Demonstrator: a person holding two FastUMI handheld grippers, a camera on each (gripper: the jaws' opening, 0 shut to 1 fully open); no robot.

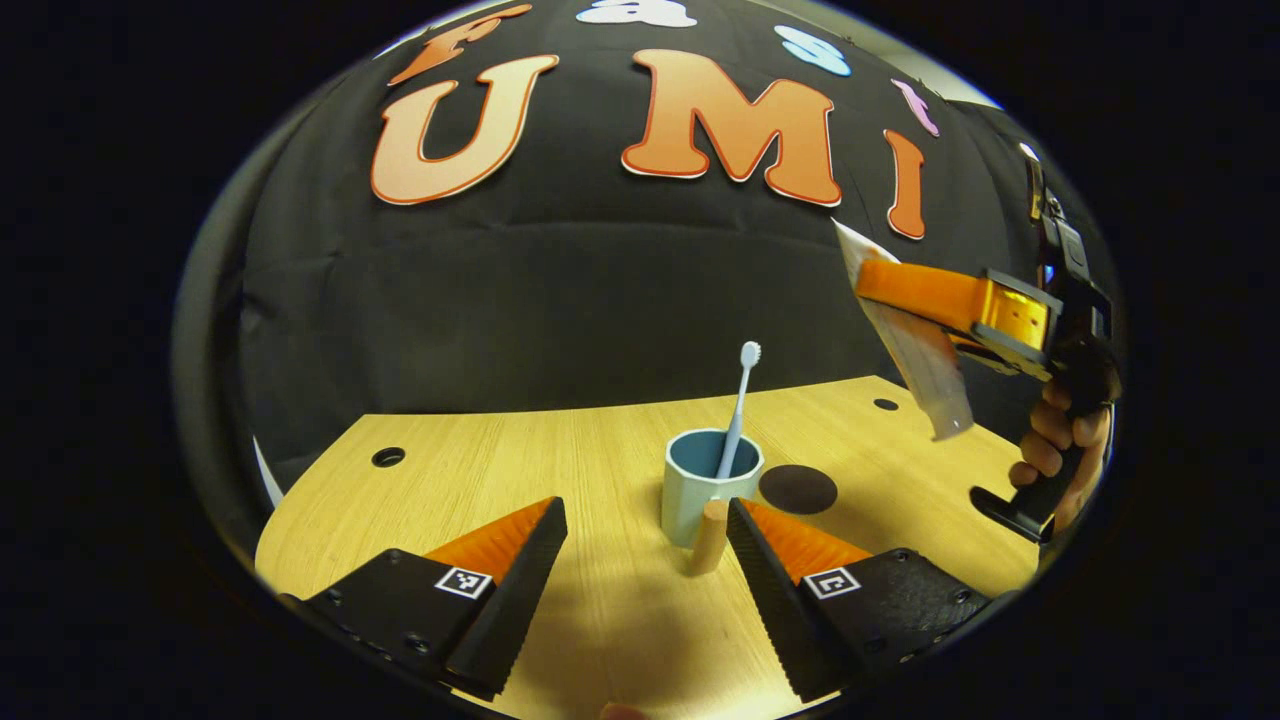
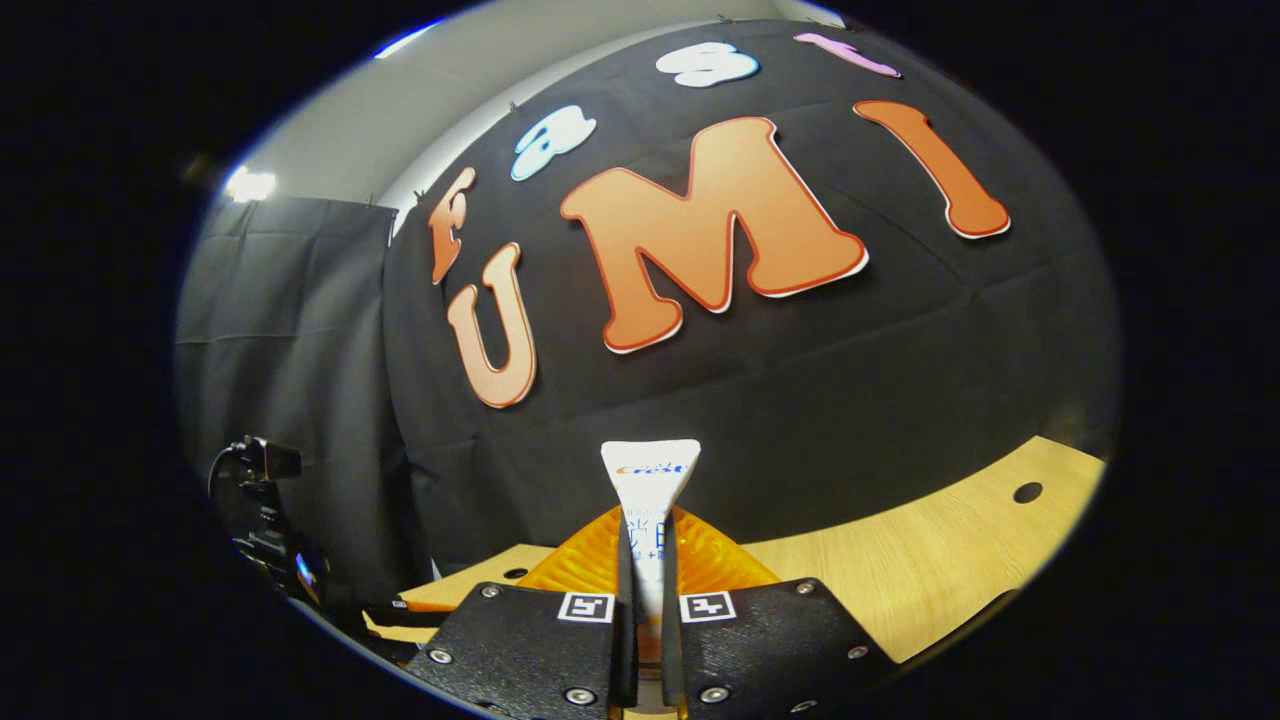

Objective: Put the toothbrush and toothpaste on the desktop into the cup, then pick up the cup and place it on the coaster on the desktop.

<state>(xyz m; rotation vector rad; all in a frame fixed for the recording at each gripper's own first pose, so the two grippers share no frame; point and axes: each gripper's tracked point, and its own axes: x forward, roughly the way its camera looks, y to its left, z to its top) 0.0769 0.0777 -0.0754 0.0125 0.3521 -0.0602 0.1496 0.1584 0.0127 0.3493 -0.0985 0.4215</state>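
Left gripper view, left gripper [image 1: 645,545] jaws open, cup [image 1: 705,482] holding toothbrush [image 1: 739,405] between them, coaster [image 1: 797,489] at its 3 o'clock, right gripper [image 2: 645,560] clamped on toothpaste [image 2: 648,490].

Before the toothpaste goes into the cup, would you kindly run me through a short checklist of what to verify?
1. Right gripper shut on the toothpaste tube: ok, both fingers press on it.
2. Tube lifted off the wooden desktop: ok, in the left gripper view it hangs in the air with its lower end pointing down.
3. Toothbrush already in the blue cup: ok, standing head up.
4. Room left in the cup: ok, the mouth looks largely open beside the brush.
5. Left gripper out of the way: cannot tell; it is open, close in front of the cup.
6. Dark coaster unoccupied: ok.
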